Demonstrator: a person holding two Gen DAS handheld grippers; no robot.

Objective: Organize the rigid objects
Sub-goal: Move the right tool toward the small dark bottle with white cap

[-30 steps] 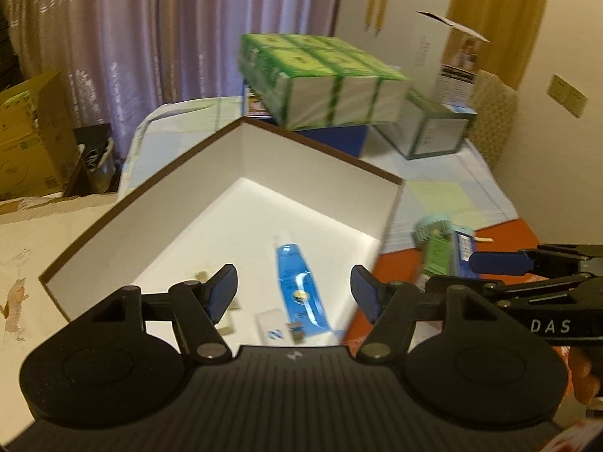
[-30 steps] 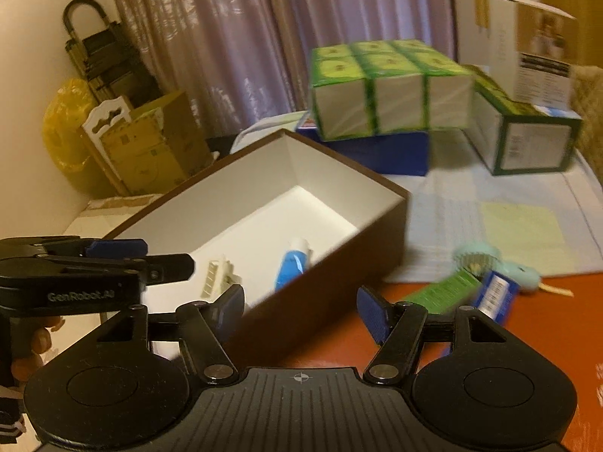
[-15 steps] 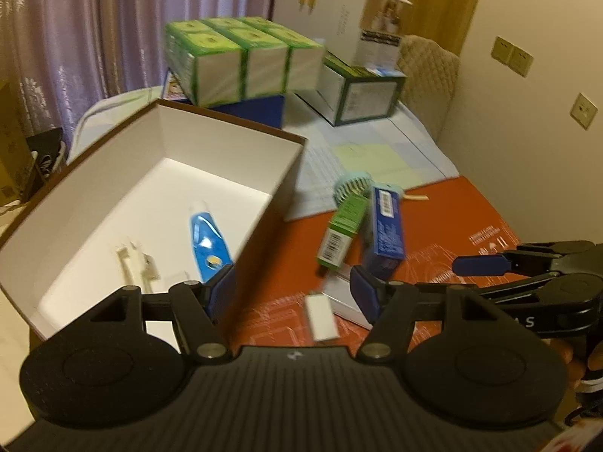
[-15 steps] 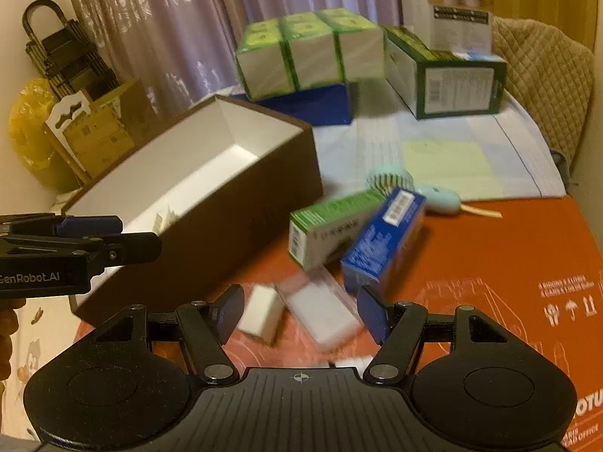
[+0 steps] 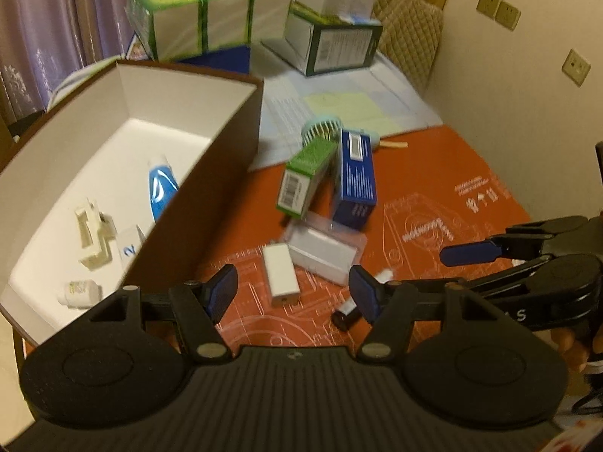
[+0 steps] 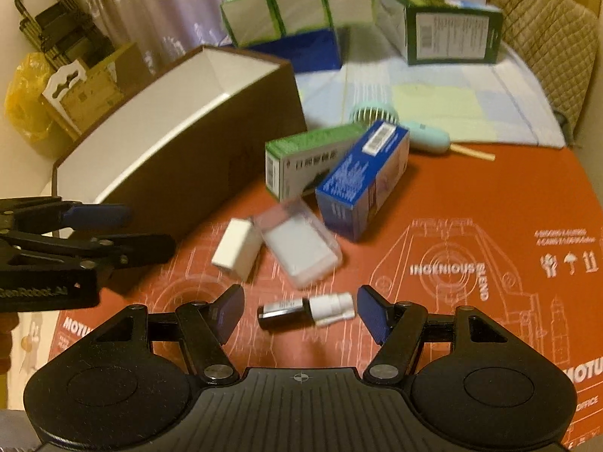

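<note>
Two views. From the left wrist, our left gripper (image 5: 293, 293) hangs released and empty over the small white rectangular block (image 5: 280, 279) on the orange printed mat (image 5: 433, 203), near the brown white-lined open box (image 5: 196, 203); we should straddle it squarely.

From the right wrist, our right gripper (image 6: 299, 312), also released, brackets the little dark white-capped bottle (image 6: 305, 310) untouched; we should lower before clenching.

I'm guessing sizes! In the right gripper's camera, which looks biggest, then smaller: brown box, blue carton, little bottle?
1. Brown box
2. Blue carton
3. Little bottle, though it lies nearest the camera, so it looks bigger than it really is.
</note>
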